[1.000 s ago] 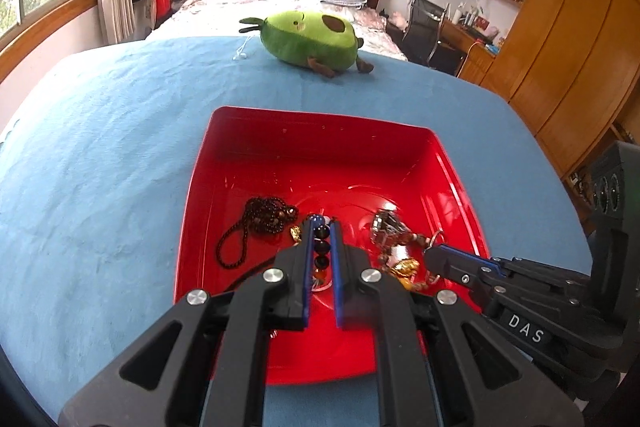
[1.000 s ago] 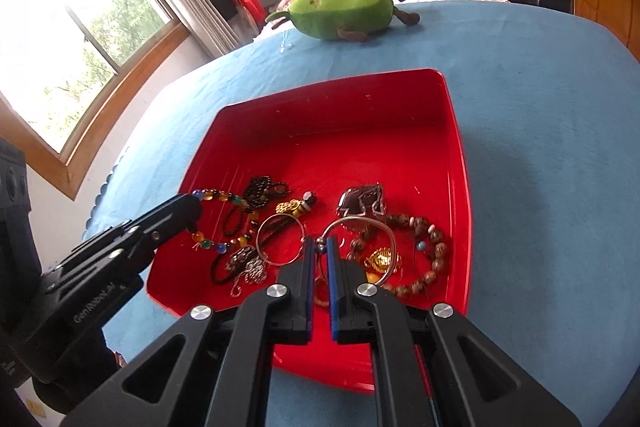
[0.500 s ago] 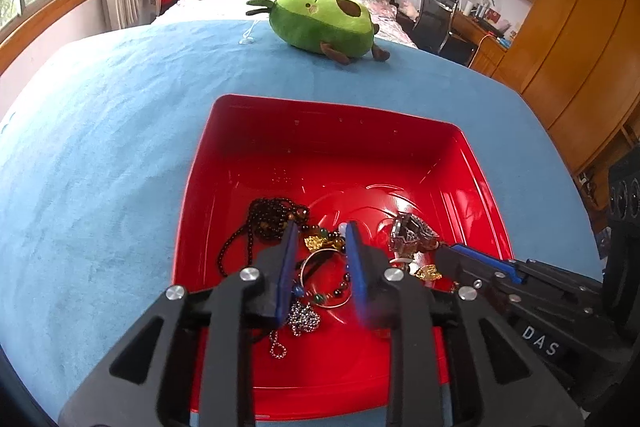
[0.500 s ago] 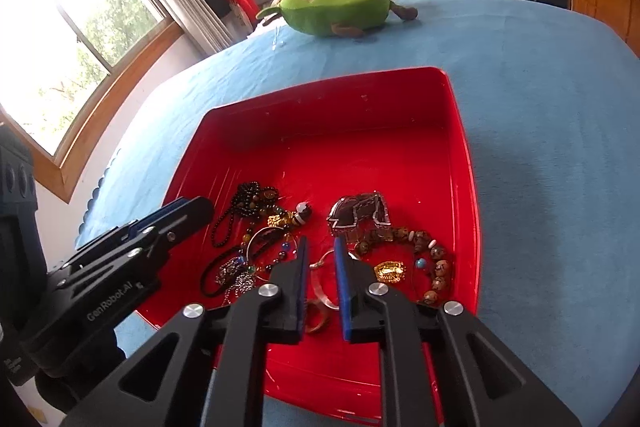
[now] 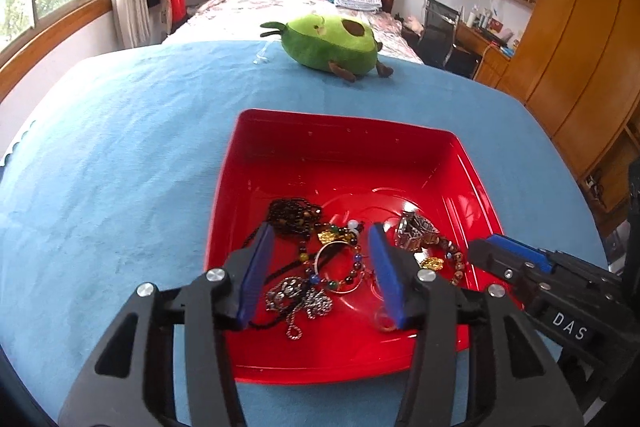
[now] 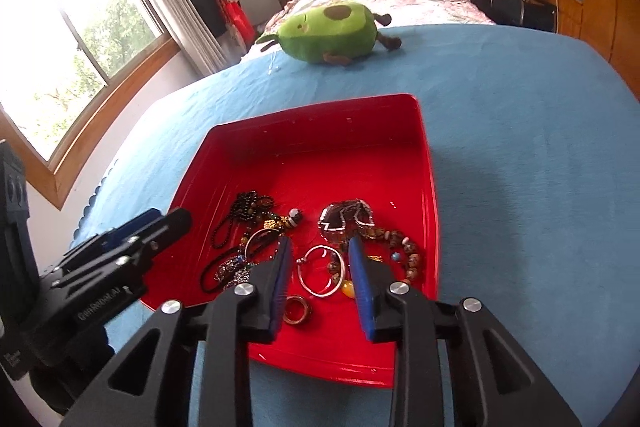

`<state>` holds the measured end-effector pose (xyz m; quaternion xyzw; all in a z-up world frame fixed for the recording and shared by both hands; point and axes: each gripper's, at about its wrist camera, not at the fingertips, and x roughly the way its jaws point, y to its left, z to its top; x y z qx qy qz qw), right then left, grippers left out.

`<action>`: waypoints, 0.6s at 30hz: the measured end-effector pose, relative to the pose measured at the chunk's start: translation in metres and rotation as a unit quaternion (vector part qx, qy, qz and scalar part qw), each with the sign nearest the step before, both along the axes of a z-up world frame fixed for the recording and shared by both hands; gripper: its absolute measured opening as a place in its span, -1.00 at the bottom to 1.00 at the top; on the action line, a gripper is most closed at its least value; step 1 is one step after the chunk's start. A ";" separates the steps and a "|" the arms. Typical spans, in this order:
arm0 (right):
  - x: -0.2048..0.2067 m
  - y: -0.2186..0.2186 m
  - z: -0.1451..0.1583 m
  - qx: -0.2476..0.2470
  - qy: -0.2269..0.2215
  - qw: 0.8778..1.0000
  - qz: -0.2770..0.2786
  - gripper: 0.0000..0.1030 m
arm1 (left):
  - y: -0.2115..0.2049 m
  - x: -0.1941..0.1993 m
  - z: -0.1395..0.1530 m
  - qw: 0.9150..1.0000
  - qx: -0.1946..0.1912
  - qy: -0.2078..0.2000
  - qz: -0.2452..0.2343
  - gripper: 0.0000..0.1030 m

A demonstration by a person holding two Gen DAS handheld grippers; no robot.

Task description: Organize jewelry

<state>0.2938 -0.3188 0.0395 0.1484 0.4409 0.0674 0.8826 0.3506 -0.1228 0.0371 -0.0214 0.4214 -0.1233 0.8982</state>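
Mostly done: jewelry (image 6: 320,251) all piled inside red tray (image 6: 430,187). Both hand-held grippers, left (image 5: 322,267) and right (image 6: 318,279), spread open, holding nothing. Sorting maybe left.

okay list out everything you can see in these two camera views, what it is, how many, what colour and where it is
red tray: one, red, on the blue cloth, jewelry in its near half
blue cloth: one, blue, covers the surface
avocado plush: one, green with brown pit, far edge of the cloth
silver bangle: one, silver, tray, between the right gripper's fingers
brown ring: one, brown, near tray edge
wooden bead bracelet: one, brown, right side of tray
black bead necklace: one, dark, left side of tray
silver chain: one, silver, near left of tray
left gripper: one, black with blue pads, open over tray
right gripper: one, black with blue pads, open over tray
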 end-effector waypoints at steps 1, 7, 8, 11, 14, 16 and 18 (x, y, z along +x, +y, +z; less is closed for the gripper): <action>-0.003 -0.001 0.001 0.000 -0.001 1.000 -0.001 -0.40 | 0.002 -0.003 0.002 1.000 0.000 -0.003 0.003 -0.03; -0.022 -0.004 0.008 -0.006 -0.016 1.000 -0.010 -0.22 | 0.014 -0.023 0.011 1.000 0.005 -0.027 0.014 0.26; -0.025 -0.004 0.010 -0.007 -0.018 1.000 -0.011 -0.18 | 0.016 -0.027 0.013 0.999 0.006 -0.029 0.016 0.29; -0.034 -0.005 0.012 -0.012 -0.021 1.000 -0.014 -0.05 | 0.023 -0.041 0.015 0.999 0.007 -0.035 0.020 0.33; -0.043 -0.004 0.014 -0.020 -0.027 0.999 -0.016 0.12 | 0.028 -0.054 0.016 0.999 0.012 -0.046 0.025 0.47; -0.050 -0.004 0.015 -0.028 -0.031 0.999 -0.019 0.32 | 0.030 -0.064 0.017 0.998 0.017 -0.052 0.025 0.60; -0.058 -0.002 0.017 -0.038 -0.034 0.998 -0.020 0.59 | 0.032 -0.074 0.018 0.998 0.020 -0.060 0.021 0.76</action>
